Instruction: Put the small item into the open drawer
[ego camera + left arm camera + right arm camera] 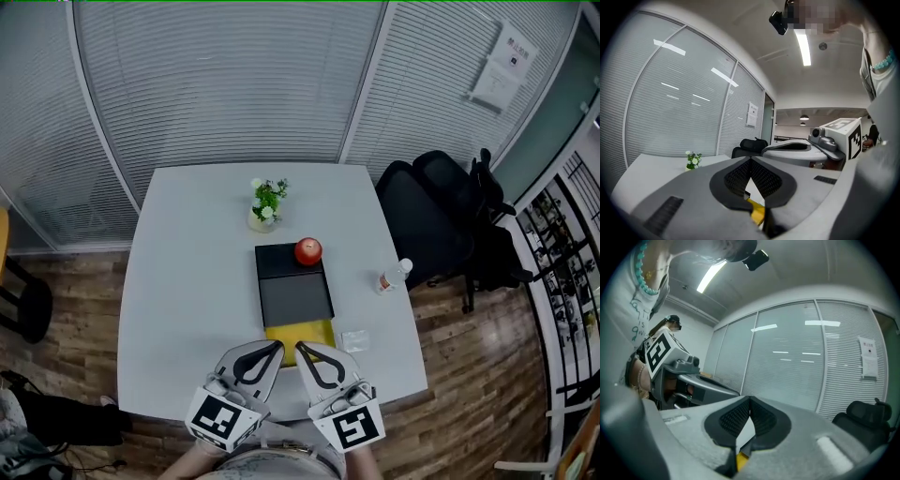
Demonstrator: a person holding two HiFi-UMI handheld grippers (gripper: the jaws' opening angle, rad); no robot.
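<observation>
Both tools are sitting lowest in the head view, side by side over the near edge of the white table [187,281]. The left gripper [277,346] is showing its jaws meeting at the tips with nothing between them. The right gripper [301,347] is likewise fully closed and carrying nothing. Each gripper view is confirming this, with only a sliver of yellow showing below the closed tips.

The small item, a pale flat packet [354,340], is lying on the table at lower centre-right, just right of the right gripper and beside the yellow section [300,335]. The open drawer [295,302] is projecting toward the bottom of the frame from a dark cabinet with an apple [307,250] on top. Whether the yellow section is a second drawer or a front panel cannot be settled at this resolution.

Handling assessment: the packet is appearing light, thin and probably crinkly, so it is likely to slide or flex when touched. A pinch across one raised edge or corner is looking the soundest hold, with jaws opened first.
</observation>
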